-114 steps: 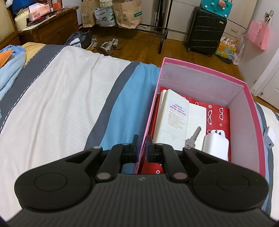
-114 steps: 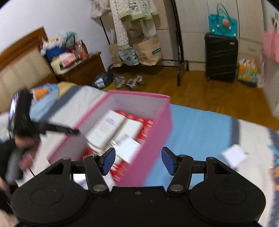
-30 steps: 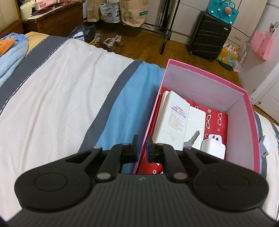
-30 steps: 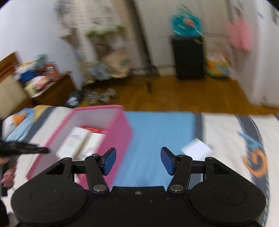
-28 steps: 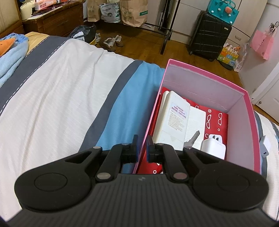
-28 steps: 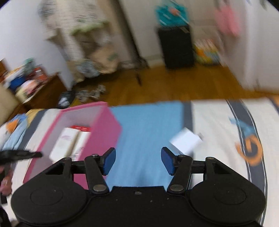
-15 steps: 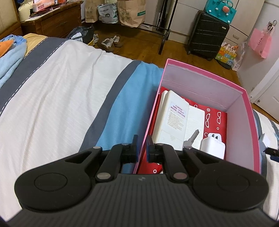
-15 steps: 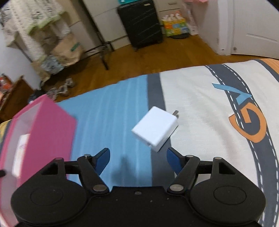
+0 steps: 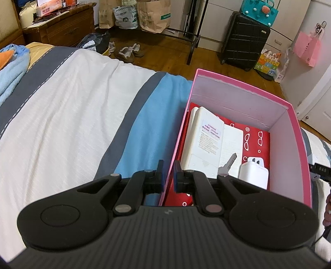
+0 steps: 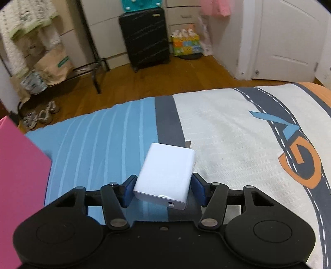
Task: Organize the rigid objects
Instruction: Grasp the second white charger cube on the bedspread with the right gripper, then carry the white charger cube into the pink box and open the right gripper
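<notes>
The pink box (image 9: 298, 144) has its near wall pinched by the left gripper (image 9: 168, 173). One key (image 9: 226, 164) and one white charger (image 9: 253, 173) lie inside. The right gripper (image 10: 163, 191) sits with its fingers apart around one white plug block (image 10: 167, 173) on open bed (image 10: 227, 134).

A striped bed (image 9: 62, 124) is filling the near part of the room, with a wooden floor (image 10: 165, 78) stretching beyond it. A black suitcase (image 9: 244, 49) is standing at the far wall, paper bags (image 9: 153, 16) are sitting left of it, and a white door (image 10: 289, 39) is showing at far right.
</notes>
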The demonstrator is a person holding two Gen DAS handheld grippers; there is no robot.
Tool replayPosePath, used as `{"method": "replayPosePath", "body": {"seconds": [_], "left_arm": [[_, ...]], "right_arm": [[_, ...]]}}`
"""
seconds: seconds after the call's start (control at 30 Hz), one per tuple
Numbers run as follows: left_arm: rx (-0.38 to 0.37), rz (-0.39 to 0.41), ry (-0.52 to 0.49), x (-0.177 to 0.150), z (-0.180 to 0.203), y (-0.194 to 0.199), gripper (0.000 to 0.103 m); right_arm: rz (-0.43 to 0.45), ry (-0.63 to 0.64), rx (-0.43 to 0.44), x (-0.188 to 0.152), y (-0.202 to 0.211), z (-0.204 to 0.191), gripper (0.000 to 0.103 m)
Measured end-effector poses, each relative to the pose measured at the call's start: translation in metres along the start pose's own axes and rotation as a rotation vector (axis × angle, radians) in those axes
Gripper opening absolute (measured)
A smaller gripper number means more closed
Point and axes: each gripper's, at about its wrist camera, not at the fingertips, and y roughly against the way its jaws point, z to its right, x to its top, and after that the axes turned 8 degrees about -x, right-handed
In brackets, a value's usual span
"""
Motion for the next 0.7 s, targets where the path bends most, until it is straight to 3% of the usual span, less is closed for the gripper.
{"method": "replayPosePath", "body": {"seconds": [0.37, 0.47, 0.57, 0.6, 0.63, 0.7], "left_arm": [[0.034, 0.0, -0.033, -0.002, 0.003, 0.003, 0.007], [0.033, 0.0, -0.033, -0.003, 0.003, 0.003, 0.007], [0.035, 0.0, -0.034, -0.003, 0.004, 0.003, 0.007], [0.036, 0.0, -0.037, -0.002, 0.003, 0.003, 0.007], [0.035, 0.0, -0.037, -0.003, 0.003, 0.003, 0.007], [0.033, 0.0, -0.035, -0.003, 0.002, 0.003, 0.007]], "right_arm": [[0.042, -0.007, 0.132, -0.05, 0.04, 0.027, 0.061], [0.035, -0.069, 0.186, -0.056, 0.055, 0.033, 0.06], [0.107, -0.058, 0.217, -0.061, 0.075, 0.031, 0.057], [0.112, -0.048, 0.227, -0.062, 0.079, 0.027, 0.053], [0.115, -0.043, 0.24, -0.062, 0.083, 0.025, 0.037], [0.108, 0.0, 0.247, -0.06, 0.09, 0.015, 0.033]]}}
